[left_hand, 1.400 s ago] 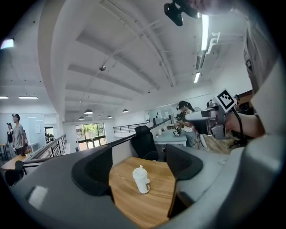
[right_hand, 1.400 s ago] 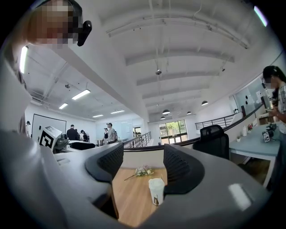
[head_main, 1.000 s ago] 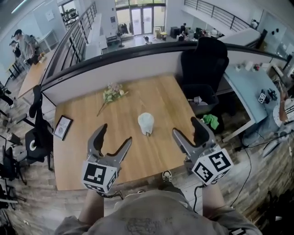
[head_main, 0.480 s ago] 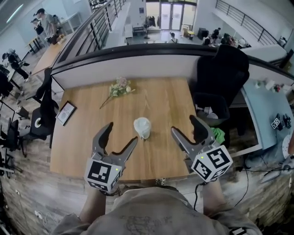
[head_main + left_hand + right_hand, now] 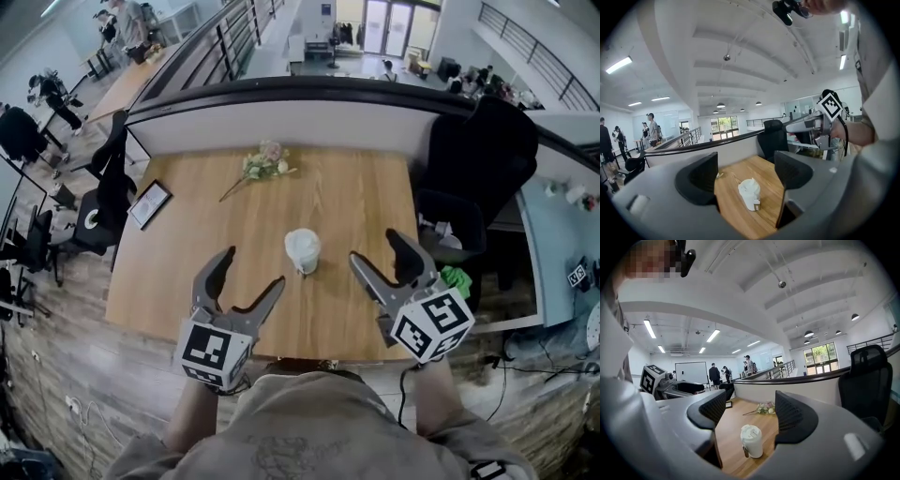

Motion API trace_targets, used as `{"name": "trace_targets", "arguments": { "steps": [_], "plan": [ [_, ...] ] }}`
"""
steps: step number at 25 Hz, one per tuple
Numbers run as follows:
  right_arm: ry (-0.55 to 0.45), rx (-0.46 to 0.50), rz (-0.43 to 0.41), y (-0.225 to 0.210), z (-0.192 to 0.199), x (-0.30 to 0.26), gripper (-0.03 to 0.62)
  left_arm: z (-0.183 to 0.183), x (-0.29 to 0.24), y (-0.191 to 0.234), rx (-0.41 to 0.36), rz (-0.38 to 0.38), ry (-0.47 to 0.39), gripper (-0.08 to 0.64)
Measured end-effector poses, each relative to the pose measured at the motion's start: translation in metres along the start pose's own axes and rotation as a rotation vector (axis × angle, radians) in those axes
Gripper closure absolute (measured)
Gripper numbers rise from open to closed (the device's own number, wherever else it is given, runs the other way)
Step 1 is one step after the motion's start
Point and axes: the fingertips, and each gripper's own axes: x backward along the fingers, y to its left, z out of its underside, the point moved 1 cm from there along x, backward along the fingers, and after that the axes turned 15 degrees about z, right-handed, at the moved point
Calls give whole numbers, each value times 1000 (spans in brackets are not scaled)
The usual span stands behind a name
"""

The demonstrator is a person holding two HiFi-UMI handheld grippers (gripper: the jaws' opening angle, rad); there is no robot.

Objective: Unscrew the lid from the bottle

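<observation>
1. Wooden counter [image 5: 347, 206] on an office balcony. Flowers [image 5: 262, 167] lie at its far side, well apart from the work.
2. White bottle [image 5: 303, 253] stands upright near mid-counter with its lid [image 5: 750, 431] in place. The small dark piece at its base is possibly a label.
3. Left hand-held gripper [image 5: 251, 269] and right hand-held gripper [image 5: 375, 249] both have their jaws apart and empty. They flank the bottle without touching it.
4. Over the last second both have drawn slightly nearer the bottle, with their spread unchanged. Judged stage: approach. Body and lid must each be gripped before unscrewing begins.
</observation>
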Motion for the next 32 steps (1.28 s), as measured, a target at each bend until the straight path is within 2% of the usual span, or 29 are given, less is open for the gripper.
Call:
{"name": "trace_targets", "arguments": {
  "steps": [8,14,20,27,32],
  "plan": [
    [41,-10,3,7,13,-14,278,19,-12,2,9,38,21,192],
    [72,-9,-3,13,34,-36,278,60,-35,12,-16,8,108,179],
    [140,49,-34,26,65,-68,278,107,-68,17,46,44,140,175],
    [208,95,-62,29,108,-106,278,168,-107,23,140,50,147,172],
    [227,135,-97,34,138,-131,276,204,-133,25,142,66,174,169]
  ]
}}
